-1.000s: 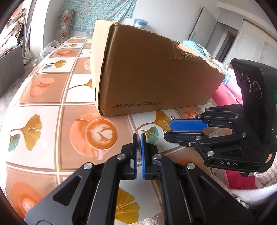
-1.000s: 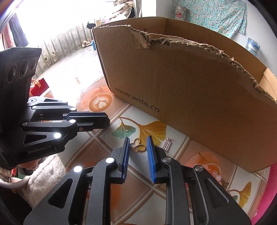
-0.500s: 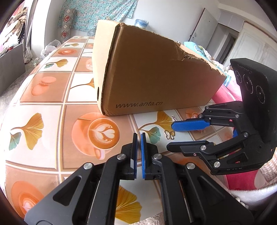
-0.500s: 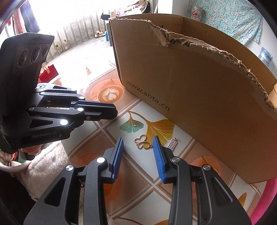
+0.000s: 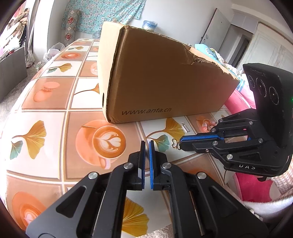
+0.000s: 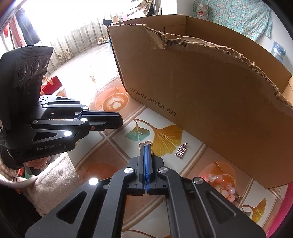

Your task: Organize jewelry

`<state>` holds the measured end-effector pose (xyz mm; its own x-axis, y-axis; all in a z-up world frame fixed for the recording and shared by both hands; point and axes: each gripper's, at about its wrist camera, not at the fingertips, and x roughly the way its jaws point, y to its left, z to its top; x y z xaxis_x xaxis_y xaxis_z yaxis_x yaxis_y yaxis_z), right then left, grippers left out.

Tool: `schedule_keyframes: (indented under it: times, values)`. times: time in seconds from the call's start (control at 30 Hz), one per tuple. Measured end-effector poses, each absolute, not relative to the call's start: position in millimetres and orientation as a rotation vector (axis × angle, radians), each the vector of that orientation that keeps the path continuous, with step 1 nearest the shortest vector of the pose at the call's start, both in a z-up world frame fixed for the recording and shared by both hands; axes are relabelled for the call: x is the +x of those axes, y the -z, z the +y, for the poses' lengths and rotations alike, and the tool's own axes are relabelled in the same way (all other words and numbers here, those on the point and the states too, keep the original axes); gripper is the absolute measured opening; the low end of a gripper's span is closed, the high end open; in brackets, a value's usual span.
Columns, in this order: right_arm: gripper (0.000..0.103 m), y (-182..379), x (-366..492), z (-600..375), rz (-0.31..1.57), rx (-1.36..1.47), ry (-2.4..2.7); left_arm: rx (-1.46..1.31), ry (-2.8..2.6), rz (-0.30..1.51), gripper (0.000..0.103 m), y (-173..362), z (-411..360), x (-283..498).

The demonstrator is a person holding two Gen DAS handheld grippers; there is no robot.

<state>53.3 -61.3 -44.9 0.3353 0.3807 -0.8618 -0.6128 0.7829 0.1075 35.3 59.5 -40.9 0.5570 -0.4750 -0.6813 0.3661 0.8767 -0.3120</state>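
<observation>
A bright room with a floral curtain (image 5: 104,12) on the far wall and white doors holds a desk (image 5: 45,102) covered in a cloth printed with ginkgo leaves and coffee cups. A torn cardboard box (image 5: 164,80) with a printed web address stands on it, open at the top.

The jewelry lies on the cloth in front of the box. A small gold butterfly-shaped charm (image 6: 146,142) of looped wire sits beside a yellow ginkgo leaf print. Near it, toward the box, lies a little silver ladder-shaped piece (image 6: 181,151), flat on the cloth. Further along the box's front wall is a string of pale pink beads (image 6: 222,182), with a tiny dark butterfly charm (image 6: 239,197) just beside it.

The right gripper (image 6: 146,146) points down at the desk with its jaws pressed together, the blue pads meeting. Their tips are clenched on the gold butterfly charm, whose loops stick out beyond the tips; in the left wrist view the charm (image 5: 175,143) shows at the end of the right gripper (image 5: 181,143).

The left gripper (image 5: 146,144) hovers over the coffee-cup print, apart from the jewelry, its jaws nearly closed with only a thin slit between the pads and nothing in them.
</observation>
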Motion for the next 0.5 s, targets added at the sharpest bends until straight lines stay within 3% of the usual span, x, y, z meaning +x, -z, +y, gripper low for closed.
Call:
schedule_keyframes:
  times: [0.23,0.33,0.5]
  values:
    - [0.001,40,52,-68,1.042,-0.213,-0.638,-0.135,0.491,0.845,0.003,41,59,35]
    - [0.015,38,52,-69,1.038,-0.187,-0.609,-0.14,0.486,0.847,0.003,41,59,36]
    - [0.016,43,48,-59,1.019,-0.22,-0.56,-0.142,0.486,0.846,0.003,41,59,35]
